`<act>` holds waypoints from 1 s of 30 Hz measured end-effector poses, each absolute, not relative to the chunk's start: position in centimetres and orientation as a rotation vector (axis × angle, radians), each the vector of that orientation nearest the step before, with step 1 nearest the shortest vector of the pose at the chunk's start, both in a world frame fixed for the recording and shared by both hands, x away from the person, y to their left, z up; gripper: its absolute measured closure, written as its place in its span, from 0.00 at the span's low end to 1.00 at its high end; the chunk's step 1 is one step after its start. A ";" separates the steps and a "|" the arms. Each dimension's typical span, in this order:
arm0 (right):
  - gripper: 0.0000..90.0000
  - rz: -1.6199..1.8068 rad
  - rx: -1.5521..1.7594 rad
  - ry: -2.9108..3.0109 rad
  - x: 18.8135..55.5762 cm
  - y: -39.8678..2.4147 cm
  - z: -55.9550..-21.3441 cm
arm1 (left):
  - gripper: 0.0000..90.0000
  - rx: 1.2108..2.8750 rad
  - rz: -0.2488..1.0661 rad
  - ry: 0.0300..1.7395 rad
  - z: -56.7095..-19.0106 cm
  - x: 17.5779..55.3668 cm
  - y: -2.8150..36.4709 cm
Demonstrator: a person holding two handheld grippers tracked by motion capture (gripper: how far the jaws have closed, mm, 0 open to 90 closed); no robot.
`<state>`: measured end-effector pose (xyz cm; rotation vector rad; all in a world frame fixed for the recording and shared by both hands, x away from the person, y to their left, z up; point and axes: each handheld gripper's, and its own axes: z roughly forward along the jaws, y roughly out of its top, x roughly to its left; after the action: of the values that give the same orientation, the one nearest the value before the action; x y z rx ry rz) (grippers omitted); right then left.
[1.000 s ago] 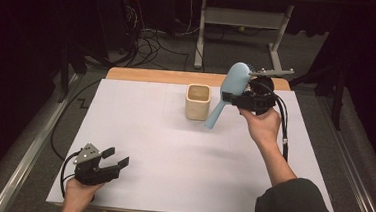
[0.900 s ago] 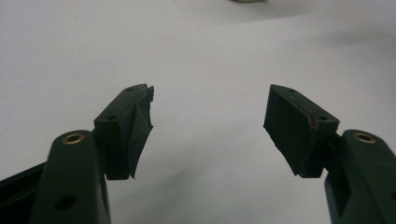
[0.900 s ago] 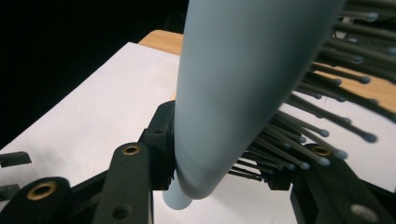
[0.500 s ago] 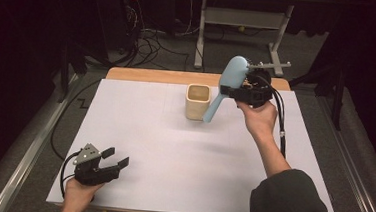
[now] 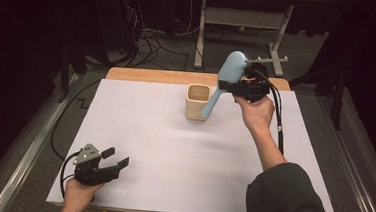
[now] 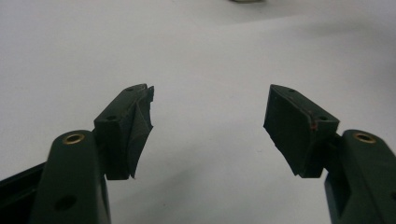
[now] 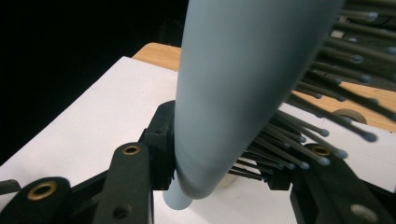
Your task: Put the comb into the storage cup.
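A: Which step is shown in hand?

B: A pale blue hairbrush [image 5: 222, 83] is seen carried above the white table [image 5: 144, 133], clenched at its head by the right gripper [image 5: 243, 82]. In the right gripper view the brush [image 7: 233, 88] is pressed between the jaws, back against one pad and bristles [image 7: 299, 144] against the other. The carrying step is judged nearly done, with insertion into the beige cup [image 5: 197, 101] to follow.

A: How is the brush oriented?

B: Its long axis is tilted steeply. The handle is pointed down and toward the cup, its tip just beside the cup's right wall in the high view; the head is held uppermost, above the far table edge.

A: What is called for next?

B: The handle tip would have to be shifted over the cup's open mouth and brought nearer upright before being lowered, lest the rim be struck and the cup tipped.

A: And the other claw?

B: The left gripper [image 5: 104, 163] is rested at the near left corner, jaws spread, nothing held.
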<state>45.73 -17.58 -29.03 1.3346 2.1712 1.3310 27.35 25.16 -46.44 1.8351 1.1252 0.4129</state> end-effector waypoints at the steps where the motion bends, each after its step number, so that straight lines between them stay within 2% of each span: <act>1: 0.62 1.335 1.338 2.168 45.8 -17.6 -29.0 | 0.36 1.835 0.413 1.125 -46.4 27.3 25.2; 30: 0.62 1.327 1.368 2.096 48.1 -16.9 -27.7 | 0.36 1.836 0.413 1.124 -46.4 27.3 25.2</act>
<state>48.07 -16.86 -27.70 1.3683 2.0964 1.3269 27.29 25.18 -46.41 1.8362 1.1235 0.4131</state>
